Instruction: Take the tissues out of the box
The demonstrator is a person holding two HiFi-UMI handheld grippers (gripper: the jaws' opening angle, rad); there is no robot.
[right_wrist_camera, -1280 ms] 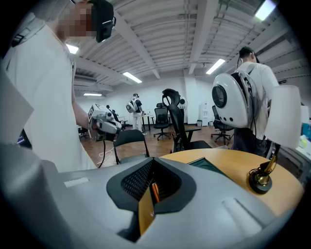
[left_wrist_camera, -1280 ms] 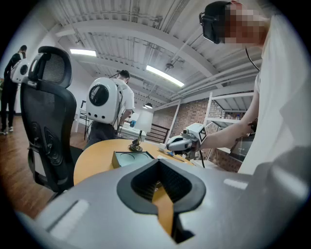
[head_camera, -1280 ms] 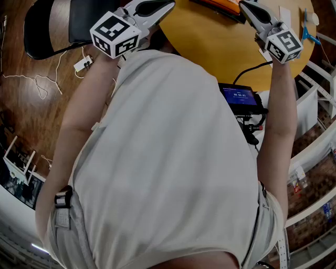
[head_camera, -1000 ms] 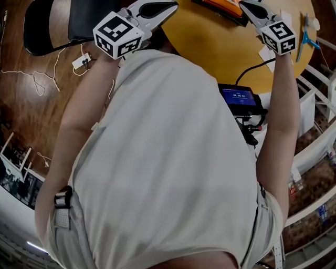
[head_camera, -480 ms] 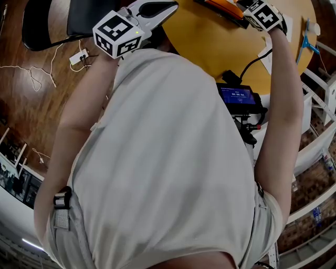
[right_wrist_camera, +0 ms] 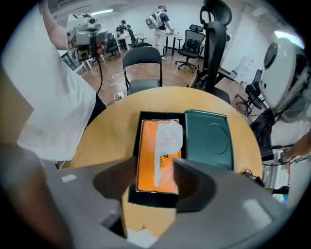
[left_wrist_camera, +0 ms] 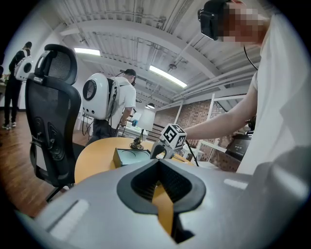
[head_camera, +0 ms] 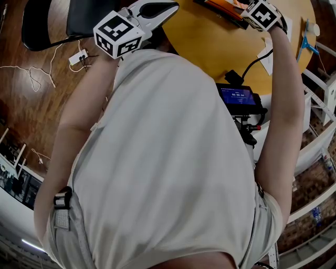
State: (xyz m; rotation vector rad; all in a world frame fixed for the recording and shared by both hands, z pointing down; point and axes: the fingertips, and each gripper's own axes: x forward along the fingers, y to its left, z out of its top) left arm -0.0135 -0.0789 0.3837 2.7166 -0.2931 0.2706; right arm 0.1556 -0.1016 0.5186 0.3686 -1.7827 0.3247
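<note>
Right gripper view gives the best look at it. One dark open box [right_wrist_camera: 151,198] sits in the middle of the round yellow-wood table [right_wrist_camera: 109,133]. Inside it lies one orange tissue pack [right_wrist_camera: 148,165] that fills most of the tray. One white tissue [right_wrist_camera: 168,136] pokes out of the slot on top of the pack, bunched up toward the far end and trailing down the middle as a thin strip. One dark green lid [right_wrist_camera: 209,141] lies flat right up against the box's right side, with round shapes pressed into it.

The right gripper [right_wrist_camera: 154,170] hangs over the near end of the box with its jaws opening. Nothing is pinched between them, you just see the pack through the gap. There's one small white scrap [right_wrist_camera: 141,238] on the table at the bottom of that gap. It might be a tissue, but it's too blurry to be sure.

The left gripper [left_wrist_camera: 164,194] is up by the table's edge, well apart from the box. Its jaws are pulled together with only a sliver of table showing through, and it's holding nothing.

Head count of stuff: two grippers, one marker cube [head_camera: 261,14] on each, one box, one lid, one pack. From the head camera the box barely peeks in at the top edge under the right gripper, and one loose white sheet [head_camera: 265,55] lies near the table's rim by the right forearm.
</note>
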